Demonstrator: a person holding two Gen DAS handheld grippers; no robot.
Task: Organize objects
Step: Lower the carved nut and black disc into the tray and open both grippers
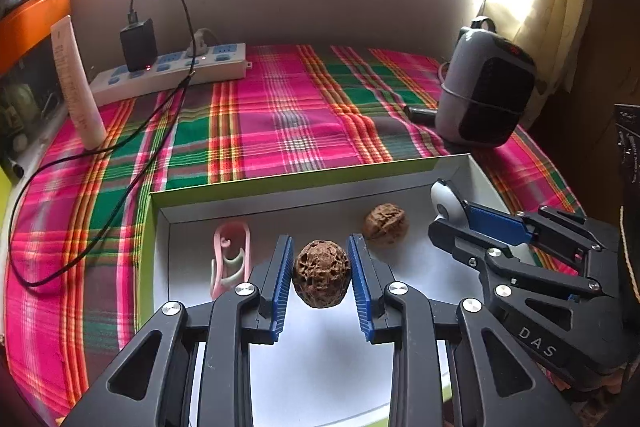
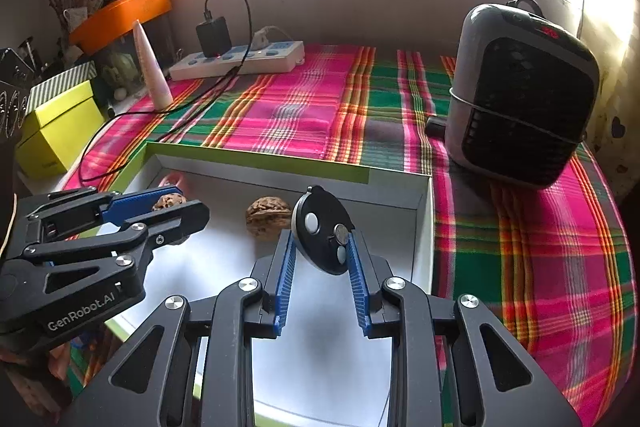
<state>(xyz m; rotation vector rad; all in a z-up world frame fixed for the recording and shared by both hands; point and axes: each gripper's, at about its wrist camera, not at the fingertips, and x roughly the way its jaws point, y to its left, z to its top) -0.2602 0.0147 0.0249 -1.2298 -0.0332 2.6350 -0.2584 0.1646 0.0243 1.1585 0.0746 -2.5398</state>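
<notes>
Left wrist view: left tool [image 1: 322, 273] clamped on dark brown wrinkled walnut [image 1: 321, 273], held directly between blue pads, above floor of white shallow box with lime-green rim [image 1: 280, 183]. Second, lighter walnut [image 1: 385, 225] lies ahead-right of tool; pink plastic clip [image 1: 231, 259] just left.

Right wrist view: right tool [image 2: 320, 255] grips black oval disc with round buttons [image 2: 323, 230], long axis tilted up-left, over same box, near its right wall. Loose walnut just ahead-left, nearer right tool, by my judgement.
</notes>
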